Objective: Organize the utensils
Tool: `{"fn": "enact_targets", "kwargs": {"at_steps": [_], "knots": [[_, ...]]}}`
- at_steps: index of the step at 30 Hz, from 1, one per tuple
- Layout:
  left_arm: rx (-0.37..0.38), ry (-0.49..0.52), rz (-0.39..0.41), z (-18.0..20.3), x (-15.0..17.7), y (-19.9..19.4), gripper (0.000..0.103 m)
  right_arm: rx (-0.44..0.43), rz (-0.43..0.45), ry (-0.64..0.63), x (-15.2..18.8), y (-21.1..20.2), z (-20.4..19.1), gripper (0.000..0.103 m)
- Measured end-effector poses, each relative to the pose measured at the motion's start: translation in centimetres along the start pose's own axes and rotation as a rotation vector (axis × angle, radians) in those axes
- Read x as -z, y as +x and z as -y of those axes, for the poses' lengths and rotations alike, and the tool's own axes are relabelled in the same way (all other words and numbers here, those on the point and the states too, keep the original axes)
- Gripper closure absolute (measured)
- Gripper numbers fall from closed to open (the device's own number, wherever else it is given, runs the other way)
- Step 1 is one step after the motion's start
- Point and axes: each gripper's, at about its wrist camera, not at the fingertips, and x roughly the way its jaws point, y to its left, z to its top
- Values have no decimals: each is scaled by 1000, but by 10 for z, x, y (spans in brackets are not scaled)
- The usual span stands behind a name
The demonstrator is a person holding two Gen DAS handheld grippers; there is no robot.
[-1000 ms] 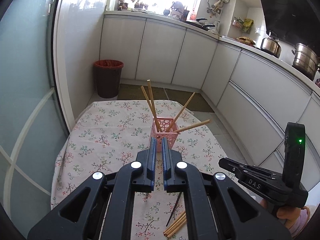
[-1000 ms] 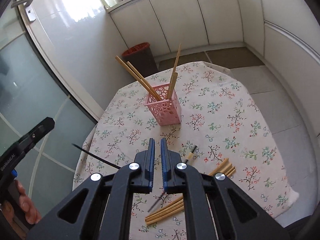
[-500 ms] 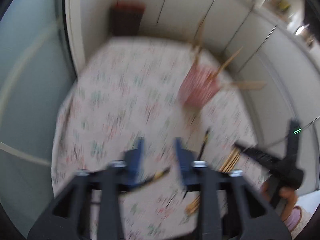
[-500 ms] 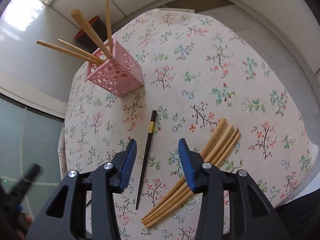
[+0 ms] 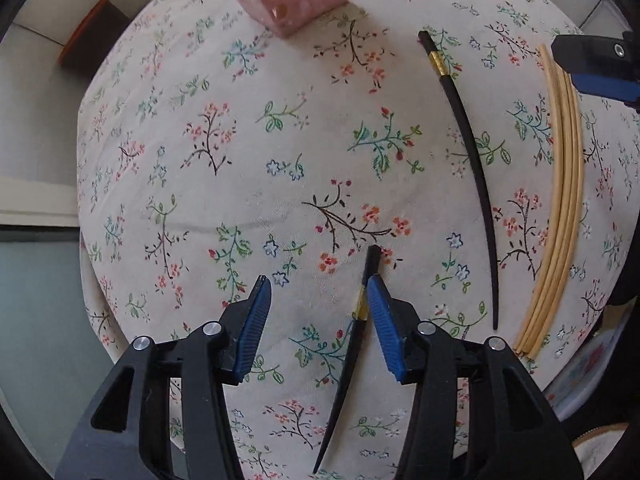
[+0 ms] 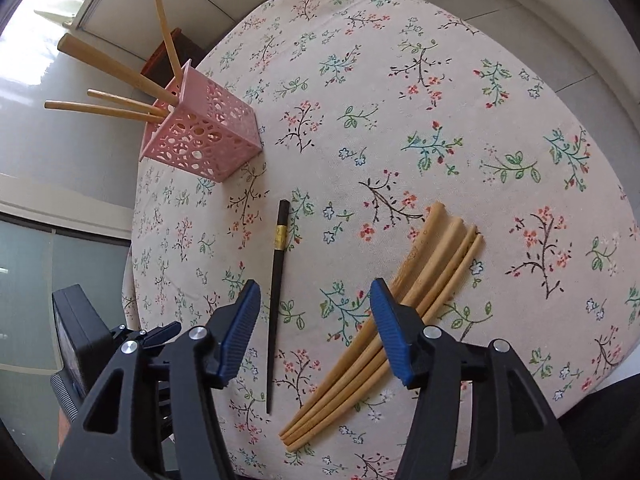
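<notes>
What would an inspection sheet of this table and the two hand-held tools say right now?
Surface: floral tablecloth, round table.
Job's things: pink basket holding four wooden chopsticks; two black chopsticks lying apart; wooden bundle lying flat.
Clutter: nothing seen.
Grippers: left tool open over one black chopstick; right tool open, jaws just widening, nothing gripped.
Cables: nothing seen.
Surroundings: bin, white cabinets, glass door.

You are looking at a matt woven tablecloth (image 5: 248,208) printed with flowers. The pink holder (image 6: 200,140) is showing as perforated plastic. The pale chopsticks (image 6: 400,320) are reading as bare wood, while the black chopstick (image 6: 276,300) is looking smooth and lacquered, with a shiny gold band.
</notes>
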Motion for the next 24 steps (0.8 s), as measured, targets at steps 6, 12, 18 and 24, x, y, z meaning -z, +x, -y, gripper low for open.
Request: {"fn": "enact_targets", "kwargs": {"at_steps": [6,12,18,24], "knots": [[-25,14,8,3,6,7,40,14,-2,-14,2,7,-4,44],[3,-48,143,-11,14,-24,38,26,-10,-7,2,11,-4,44],[15,-14,78,-1,15,-2,36,34,-14,-15,2,13,-6,44],[169,-39,67,4,13,7,80,61,-11,-16,0,24,-17,44]]}}
